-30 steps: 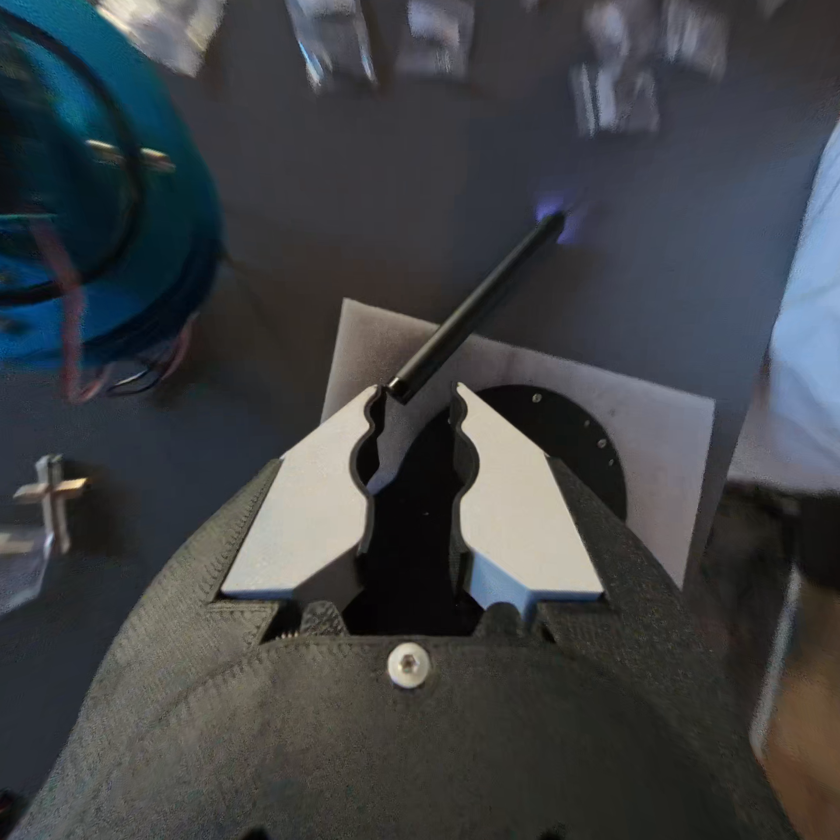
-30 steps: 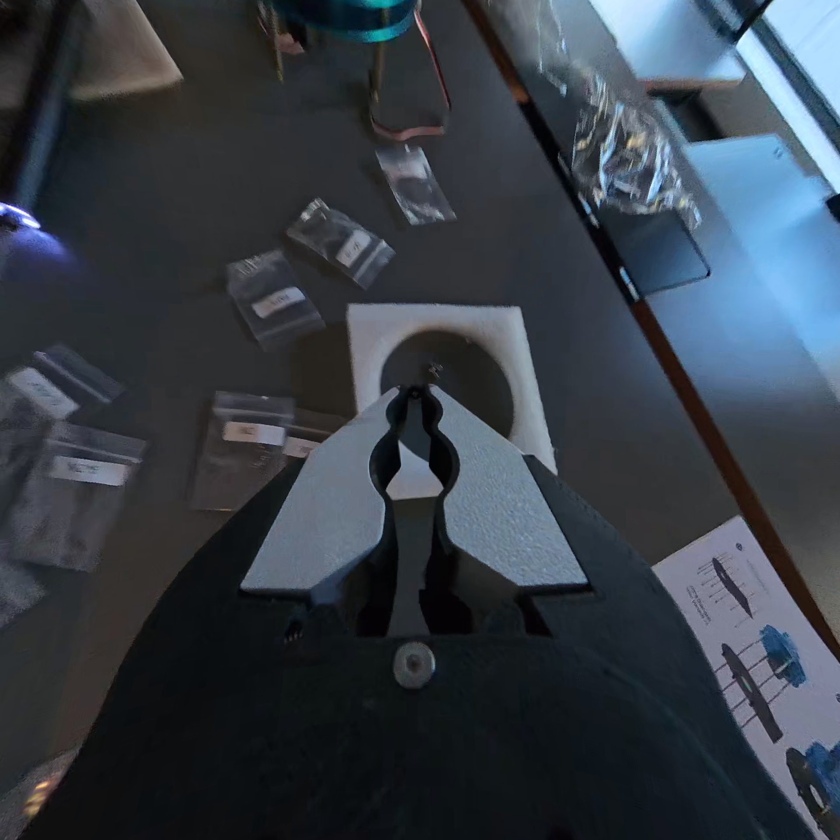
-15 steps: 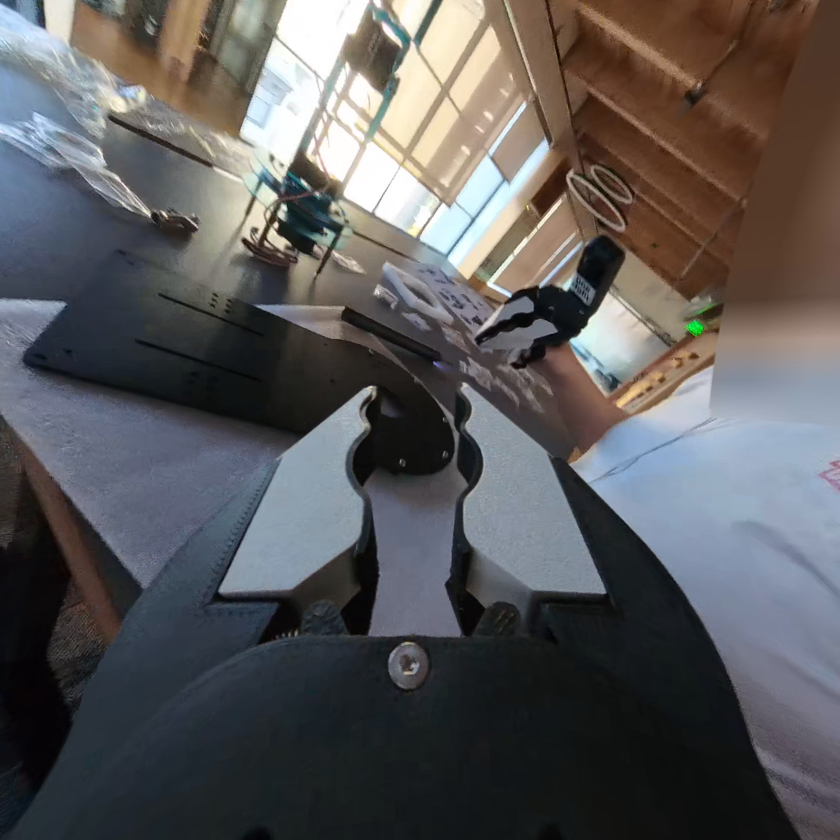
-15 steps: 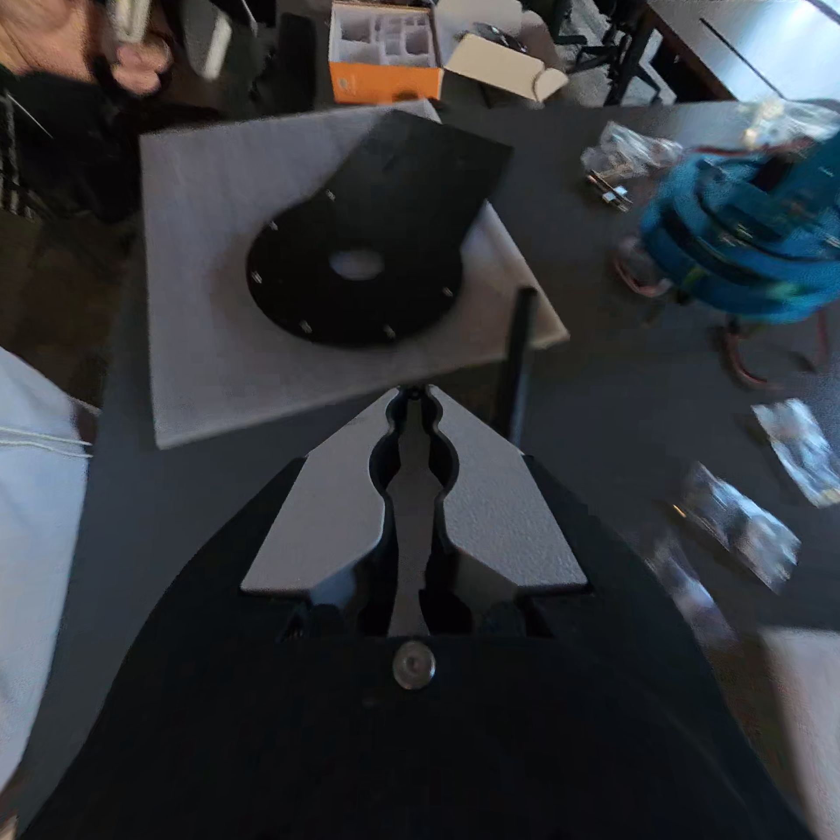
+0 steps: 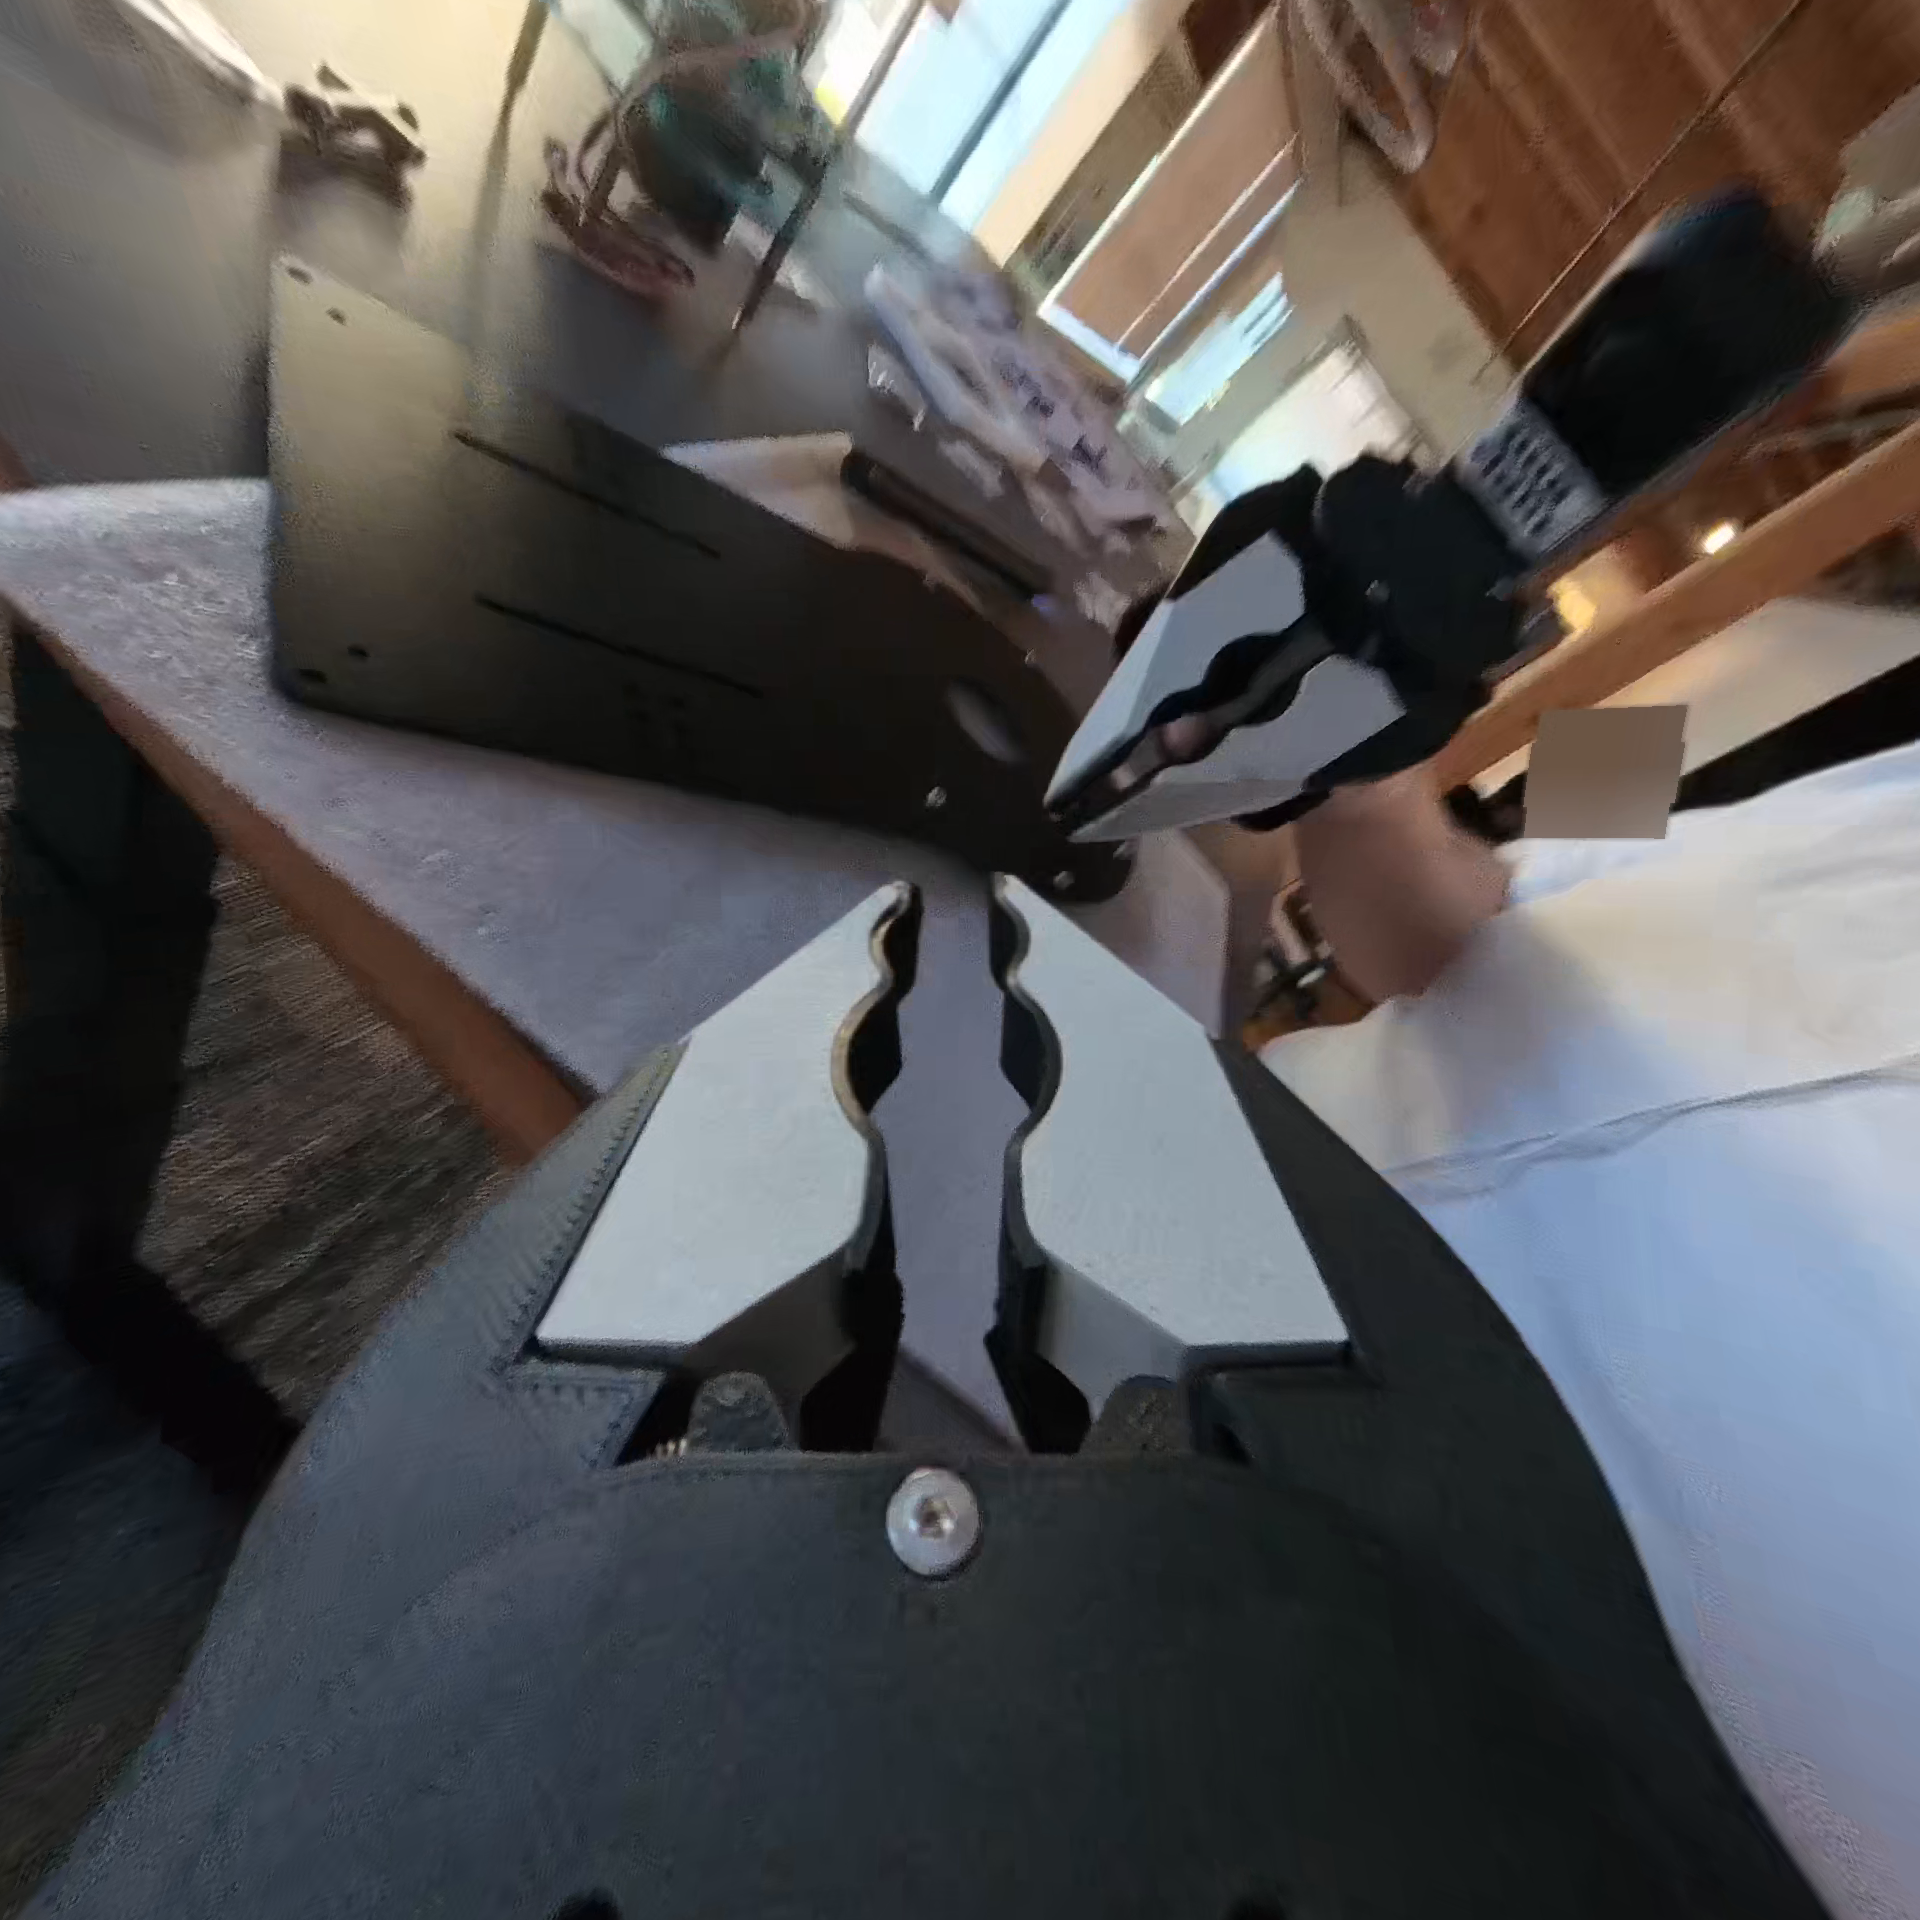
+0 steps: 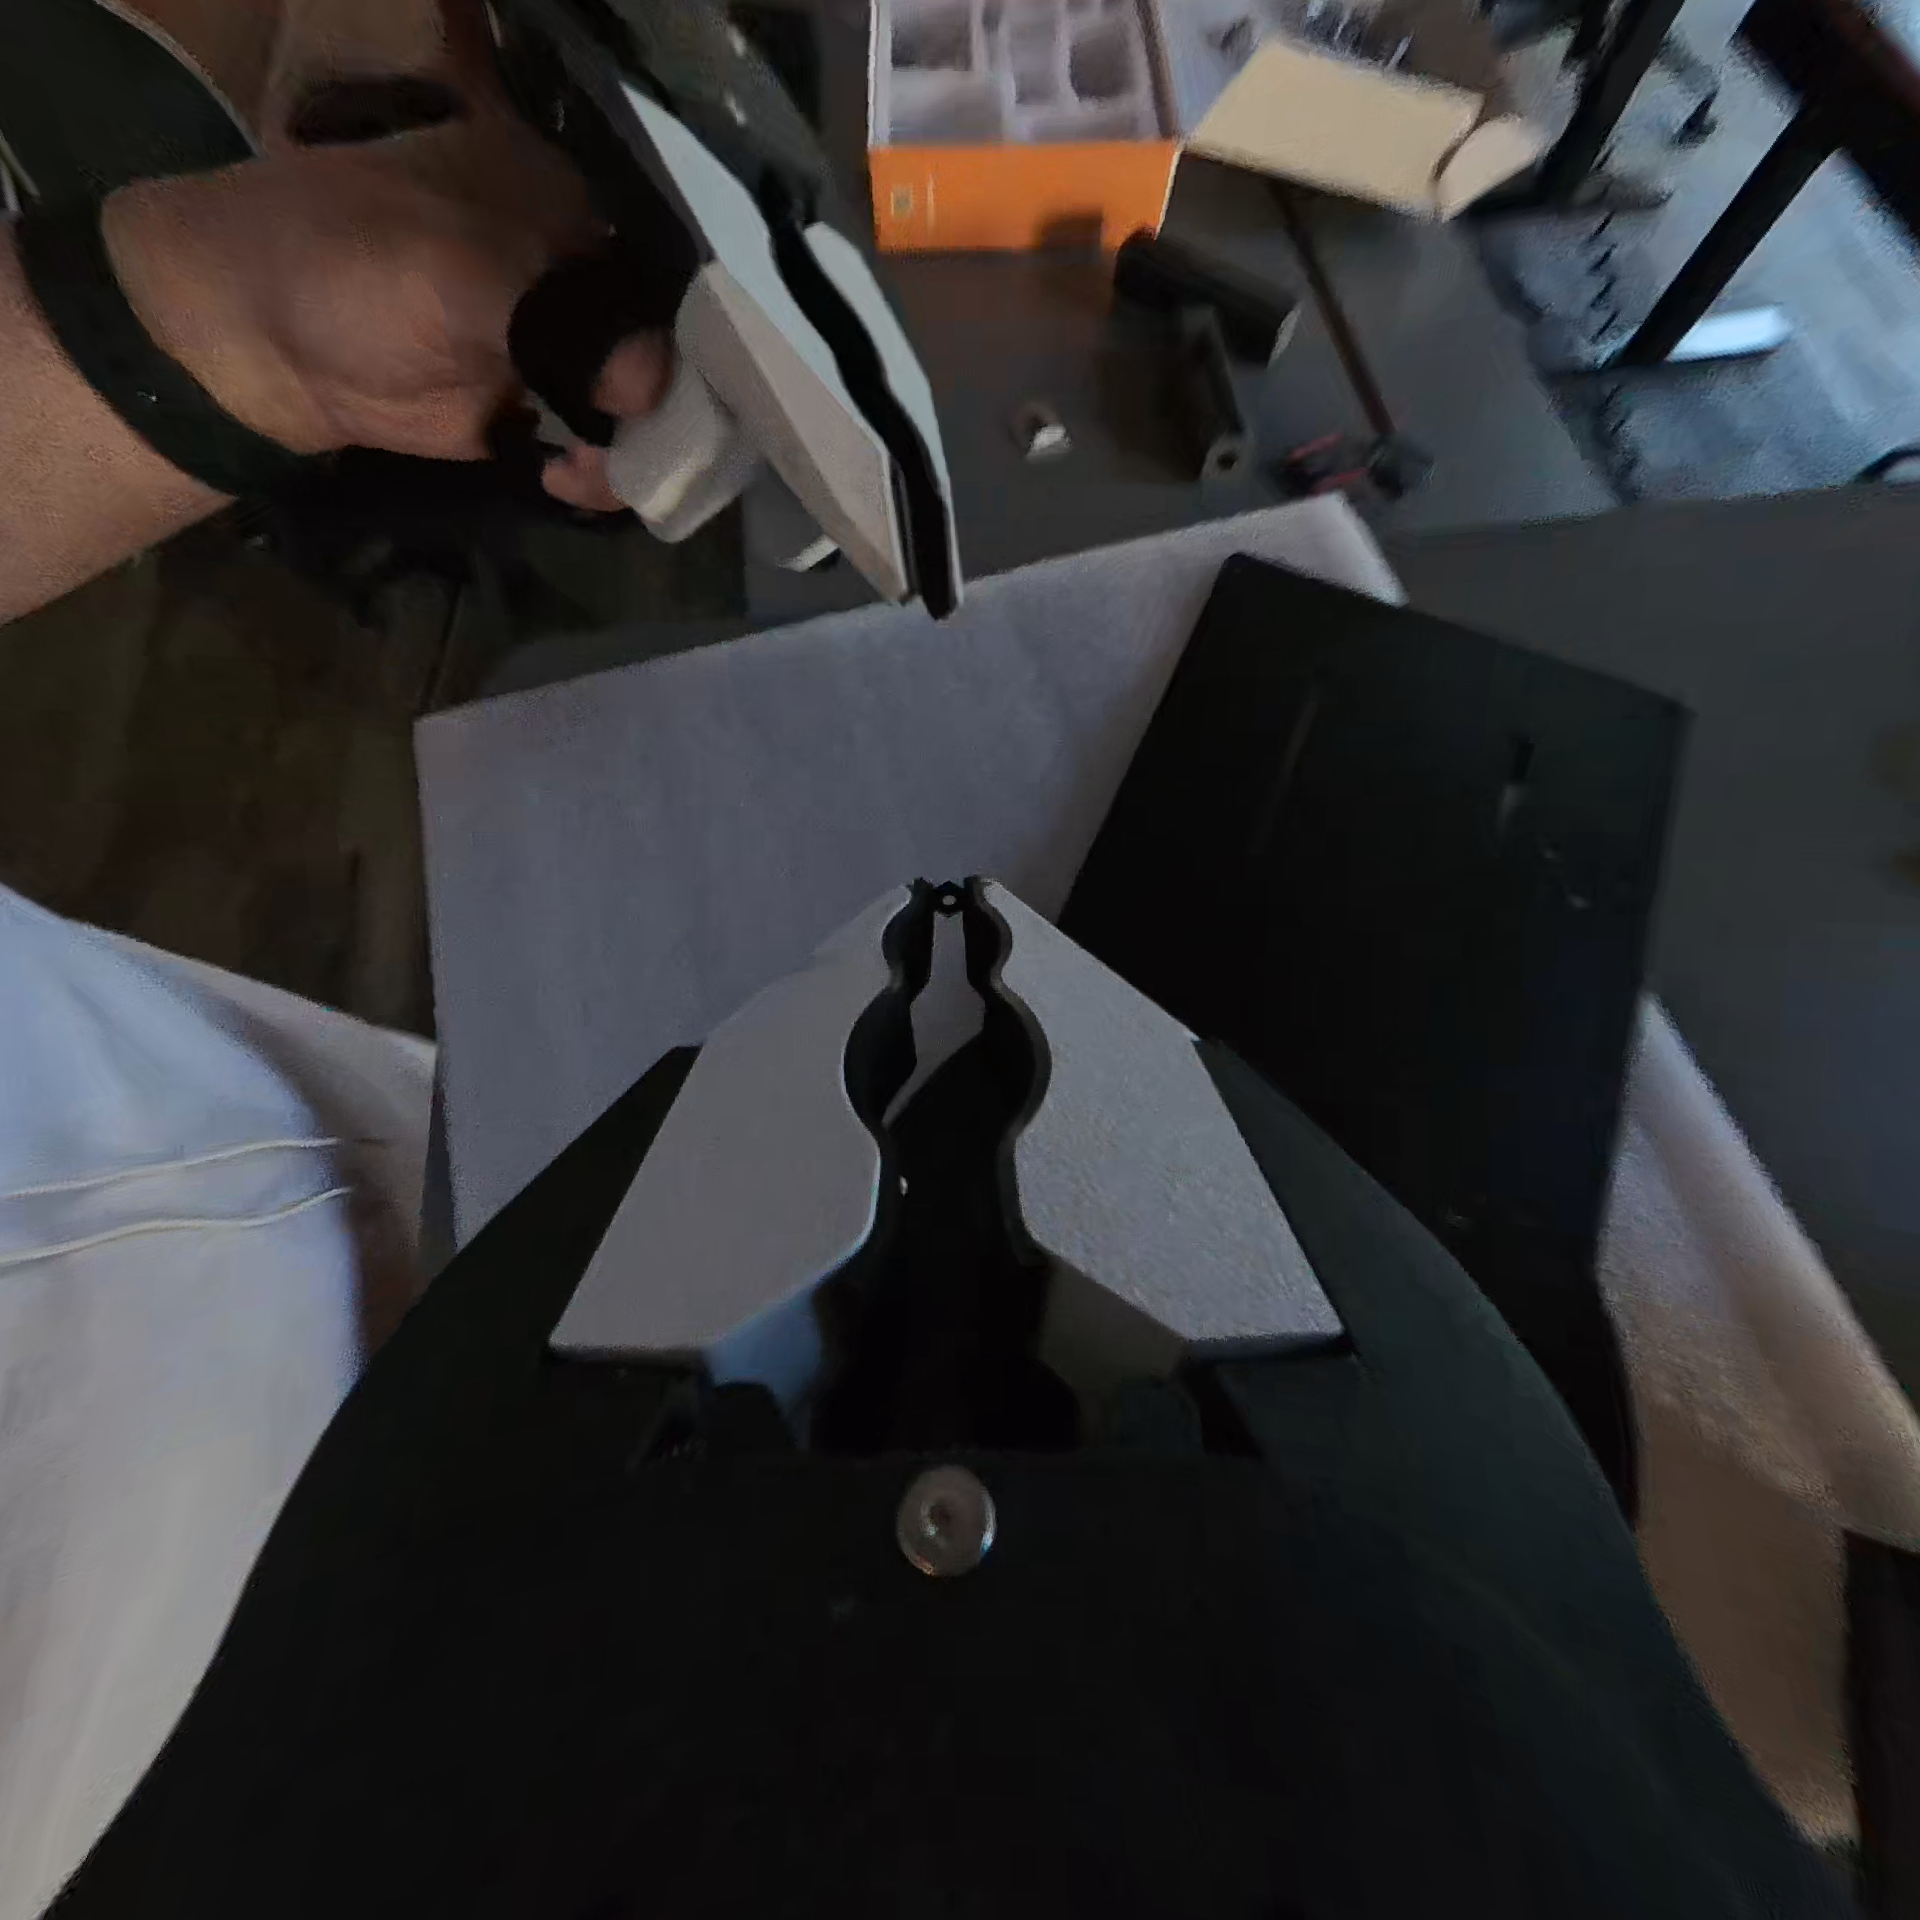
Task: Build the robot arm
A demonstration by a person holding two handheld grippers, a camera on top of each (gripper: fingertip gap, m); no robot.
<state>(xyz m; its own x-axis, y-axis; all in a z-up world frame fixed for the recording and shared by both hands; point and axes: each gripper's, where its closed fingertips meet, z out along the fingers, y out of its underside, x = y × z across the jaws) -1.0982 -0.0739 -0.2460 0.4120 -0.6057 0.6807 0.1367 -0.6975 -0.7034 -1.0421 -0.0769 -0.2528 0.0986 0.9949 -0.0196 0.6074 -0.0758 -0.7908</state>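
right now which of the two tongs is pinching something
The right tongs: their tips are closed on a tiny black part, while the left tongs stand open with nothing between them.

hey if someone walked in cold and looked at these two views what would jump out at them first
Probably the black plate with a rounded end, lying on a pale foam sheet in mid-frame. Over the sheet the two grippers face each other: the right gripper, jaws nearly closed on a tiny black part, and the left gripper, jaws slightly apart and empty. Farther back, an orange box adds the one bright colour.
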